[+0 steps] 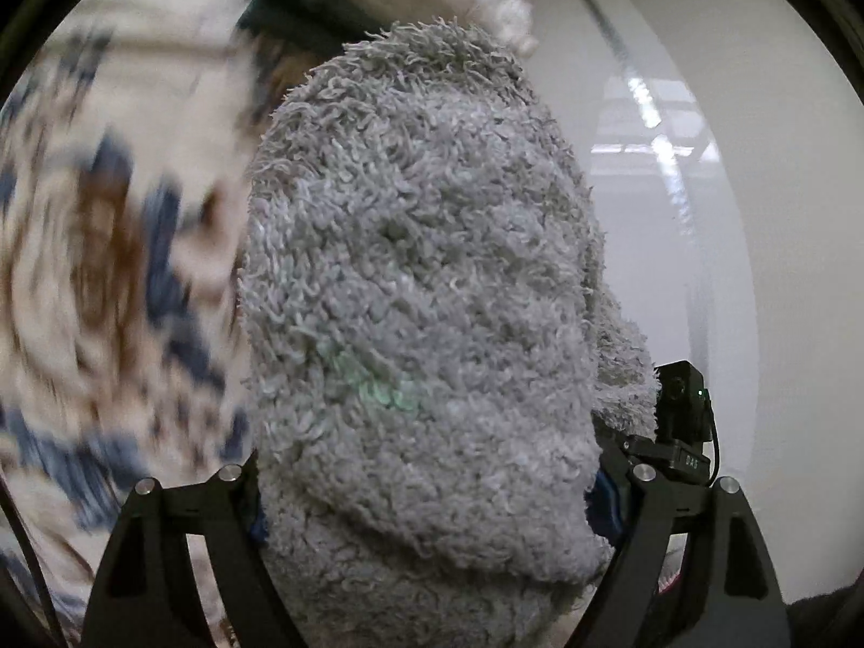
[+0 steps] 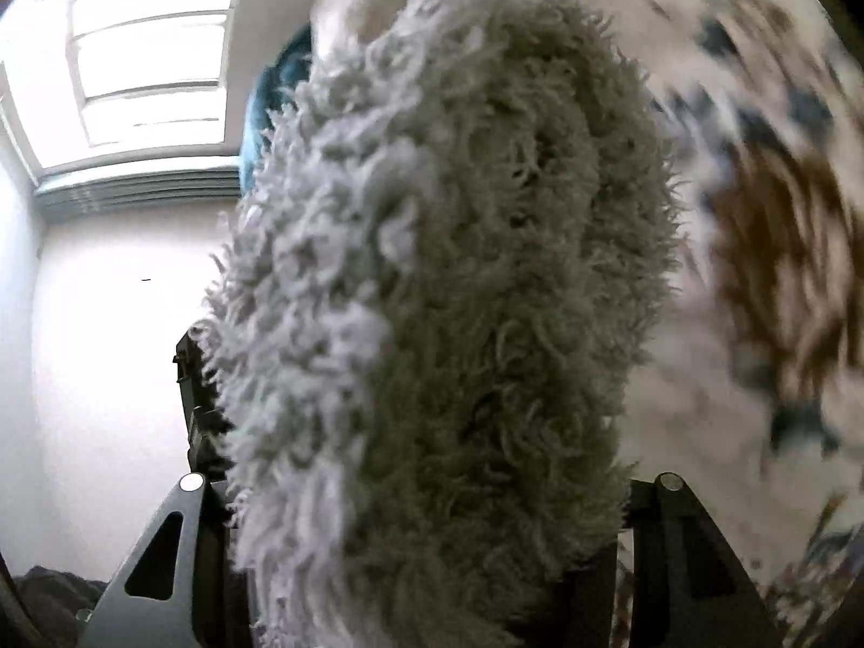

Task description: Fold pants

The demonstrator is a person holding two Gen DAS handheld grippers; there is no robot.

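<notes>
The pants [image 1: 421,270] are thick, shaggy grey fleece, and a bunched fold of them fills the middle of the left wrist view. My left gripper [image 1: 432,491] is shut on that fold. Its fingertips are buried in the pile, with the black arms standing wide on either side. In the right wrist view the same pants [image 2: 432,270] bulge up between the fingers of my right gripper [image 2: 432,518], which is shut on another bunch. A black piece of the other gripper [image 1: 680,410] shows just beyond the fabric on the right.
A cream cloth with a blue and brown pattern [image 1: 108,270] lies blurred below, and shows as the same cloth [image 2: 783,216] on the right. A white wall [image 1: 745,216] and a bright window [image 2: 146,54] stand behind. Something teal [image 2: 275,108] peeks past the pants.
</notes>
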